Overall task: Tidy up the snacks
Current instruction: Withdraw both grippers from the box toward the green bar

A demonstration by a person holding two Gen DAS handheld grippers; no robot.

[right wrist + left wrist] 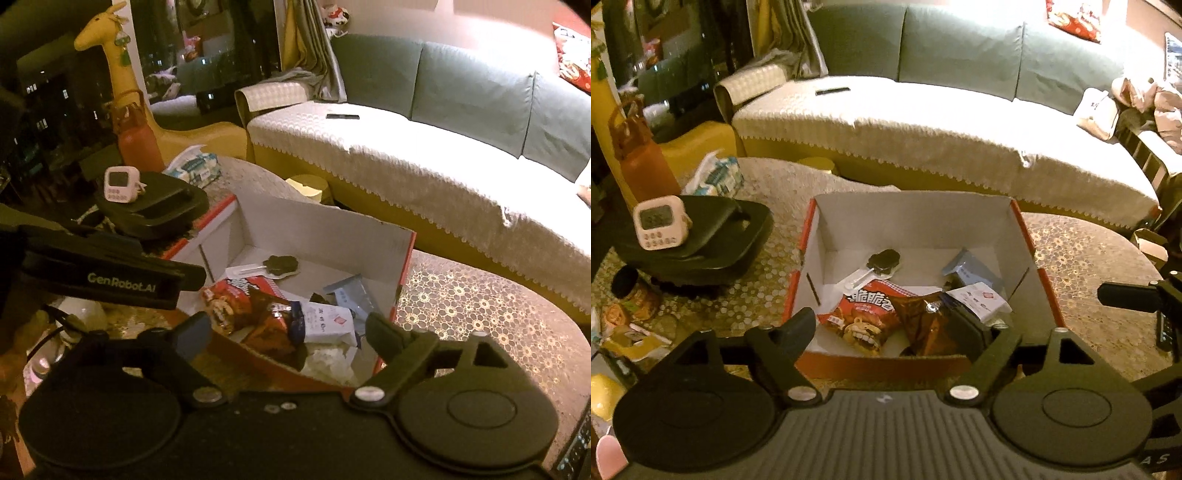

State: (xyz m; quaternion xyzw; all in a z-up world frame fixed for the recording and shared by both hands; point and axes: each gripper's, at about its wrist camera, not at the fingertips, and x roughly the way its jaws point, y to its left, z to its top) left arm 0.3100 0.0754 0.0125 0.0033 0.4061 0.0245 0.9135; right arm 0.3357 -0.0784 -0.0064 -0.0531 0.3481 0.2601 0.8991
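A cardboard box [912, 218], red outside and white inside, stands open on the table. In it lie a red snack bag [864, 310], a brown packet [923, 321], a white packet [979, 301], a blue-grey packet [971, 266] and a dark flower-shaped treat on a white stick [884, 260]. My left gripper [890, 328] hovers open over the box's near edge, nothing between its fingers. My right gripper [290, 332] is open too, above the near corner of the box [325, 229], over the red bag [225, 302] and the white packet [328, 321]. It holds nothing.
Left of the box a white timer [659, 223] sits on a black stand [701, 240], with an orange bottle [642, 162] and a tissue pack [716, 177] behind. A covered sofa [923, 122] runs along the back. Lace-clothed table [1089, 266] extends right. A yellow giraffe toy [122, 74] stands far left.
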